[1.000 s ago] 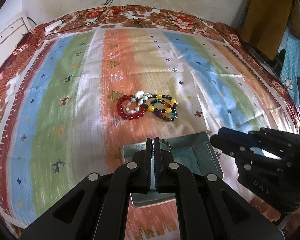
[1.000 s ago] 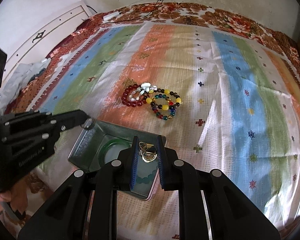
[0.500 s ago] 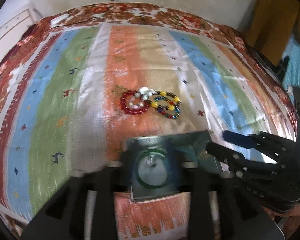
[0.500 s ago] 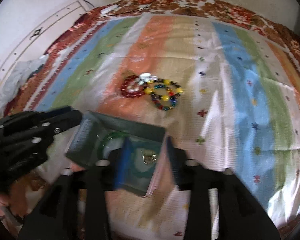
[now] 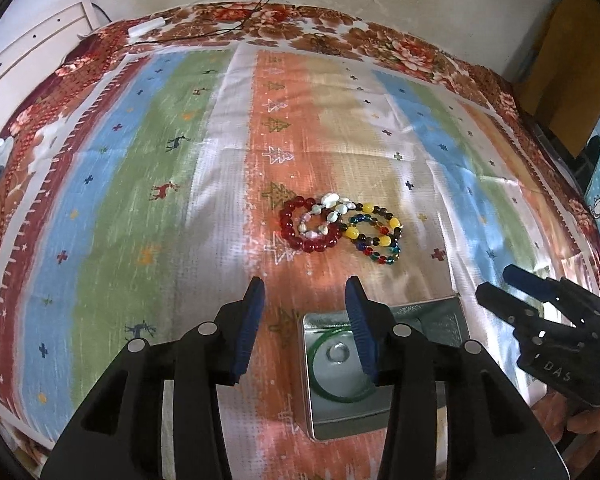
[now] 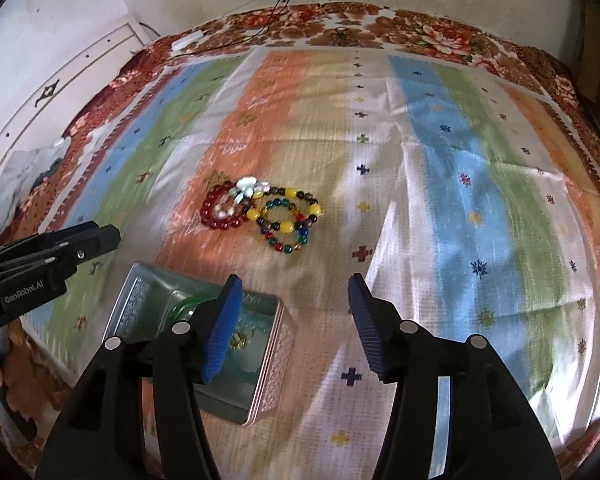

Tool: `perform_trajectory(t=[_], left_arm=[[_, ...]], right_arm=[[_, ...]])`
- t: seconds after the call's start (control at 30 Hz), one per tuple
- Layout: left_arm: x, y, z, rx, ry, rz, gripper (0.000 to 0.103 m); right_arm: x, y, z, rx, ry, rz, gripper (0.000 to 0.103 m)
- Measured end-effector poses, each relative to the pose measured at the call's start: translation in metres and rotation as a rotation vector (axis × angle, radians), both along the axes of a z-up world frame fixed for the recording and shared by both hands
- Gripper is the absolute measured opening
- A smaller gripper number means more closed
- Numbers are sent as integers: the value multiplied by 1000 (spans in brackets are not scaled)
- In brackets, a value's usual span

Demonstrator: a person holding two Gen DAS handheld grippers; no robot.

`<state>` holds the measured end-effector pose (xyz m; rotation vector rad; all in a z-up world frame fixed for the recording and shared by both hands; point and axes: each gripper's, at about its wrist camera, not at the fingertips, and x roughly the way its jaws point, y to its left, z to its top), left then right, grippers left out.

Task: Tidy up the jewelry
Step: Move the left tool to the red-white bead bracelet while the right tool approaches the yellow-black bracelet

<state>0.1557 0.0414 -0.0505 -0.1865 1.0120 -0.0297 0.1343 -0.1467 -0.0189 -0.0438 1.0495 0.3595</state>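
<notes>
An open metal tin (image 5: 420, 312) (image 6: 140, 300) sits on the striped cloth near its front edge. Inside lie a green bangle (image 5: 320, 384), a silver ring (image 5: 337, 353) and a gold earring piece (image 6: 240, 340). Beyond the tin lies a cluster of bead bracelets: a red one (image 5: 300, 236) (image 6: 216, 216), a white shell one (image 5: 332, 206) (image 6: 246, 188) and multicoloured ones (image 5: 376, 232) (image 6: 288, 220). My left gripper (image 5: 304, 320) is open and empty above the tin's left edge. My right gripper (image 6: 292, 324) is open and empty, just right of the tin.
The striped cloth (image 5: 140, 200) covers a bed with a floral border. A white power strip (image 5: 146, 26) and black cables lie at the far edge by the wall. White furniture (image 6: 60, 80) stands at the left. An orange-brown object (image 5: 568, 80) stands at the far right.
Both grippers opened. The left let the ring go into the tin and the right let the gold piece go into it. Both have drawn back and up from the tin.
</notes>
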Motion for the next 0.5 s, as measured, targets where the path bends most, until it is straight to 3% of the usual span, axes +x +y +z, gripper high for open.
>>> perform_trajectory(t=[0.5], left_arm=[[39,0,-12,49,36,-35,46]], right_arm=[[40,0,-17,6,43,-30,56]])
